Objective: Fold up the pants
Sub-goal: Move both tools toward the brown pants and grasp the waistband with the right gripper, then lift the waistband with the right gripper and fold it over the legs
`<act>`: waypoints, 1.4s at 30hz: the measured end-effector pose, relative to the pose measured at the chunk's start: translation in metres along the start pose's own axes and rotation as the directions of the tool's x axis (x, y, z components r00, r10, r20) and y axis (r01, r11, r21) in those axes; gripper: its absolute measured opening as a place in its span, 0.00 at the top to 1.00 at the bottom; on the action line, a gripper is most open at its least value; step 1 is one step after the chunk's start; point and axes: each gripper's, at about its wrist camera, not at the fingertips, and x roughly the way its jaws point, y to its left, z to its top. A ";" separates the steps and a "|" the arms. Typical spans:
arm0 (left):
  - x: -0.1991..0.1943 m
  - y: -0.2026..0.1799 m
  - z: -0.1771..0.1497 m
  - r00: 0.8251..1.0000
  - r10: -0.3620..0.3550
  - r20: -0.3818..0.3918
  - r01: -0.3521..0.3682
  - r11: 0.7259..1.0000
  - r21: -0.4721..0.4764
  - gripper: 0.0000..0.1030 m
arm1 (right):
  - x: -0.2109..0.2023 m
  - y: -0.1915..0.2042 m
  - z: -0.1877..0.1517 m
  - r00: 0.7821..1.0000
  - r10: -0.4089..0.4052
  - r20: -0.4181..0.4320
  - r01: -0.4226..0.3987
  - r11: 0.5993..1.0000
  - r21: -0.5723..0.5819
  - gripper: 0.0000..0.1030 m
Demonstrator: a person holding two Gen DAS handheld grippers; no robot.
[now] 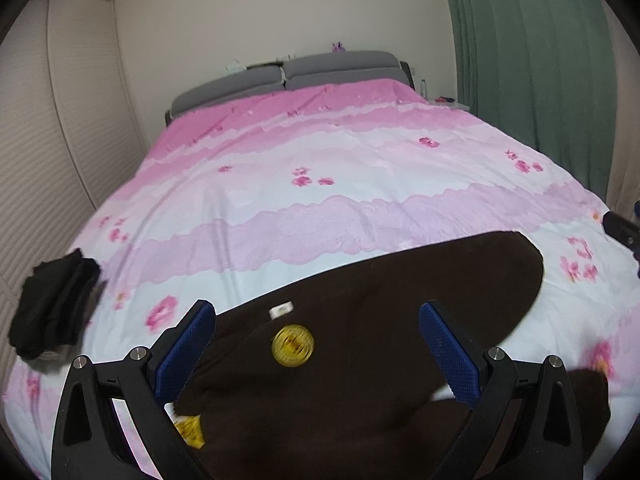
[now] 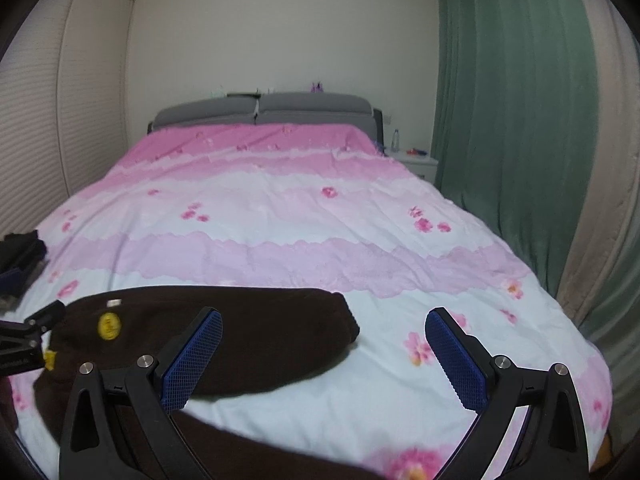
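On bedspread: brown pants lie crosswise, leg pointing right; both jaws spread.

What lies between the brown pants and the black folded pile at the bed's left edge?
Only bare floral duvet separates the brown pants from the black pile, seen in the left wrist view.

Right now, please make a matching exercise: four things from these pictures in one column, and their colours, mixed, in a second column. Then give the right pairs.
Things:
1. pants
2. curtain
3. headboard
4. round sticker

Colours:
A. grey
B. yellow
C. dark brown
D. green

Pairs: 1-C, 2-D, 3-A, 4-B
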 end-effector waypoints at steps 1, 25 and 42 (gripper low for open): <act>0.011 -0.002 0.006 1.000 -0.004 -0.005 0.004 1.000 -0.003 0.00 | 0.016 -0.003 0.004 1.000 0.003 -0.017 -0.003 1.000 0.004 0.01; 0.183 -0.052 0.046 0.981 -0.045 -0.188 0.088 0.970 0.228 0.00 | 0.297 0.028 0.029 0.773 0.194 -0.603 -0.435 0.855 -0.282 0.23; 0.135 -0.003 0.035 0.987 -0.030 -0.157 0.052 0.989 0.135 0.00 | 0.255 0.029 0.030 0.708 0.283 -0.647 -0.546 0.800 -0.249 0.90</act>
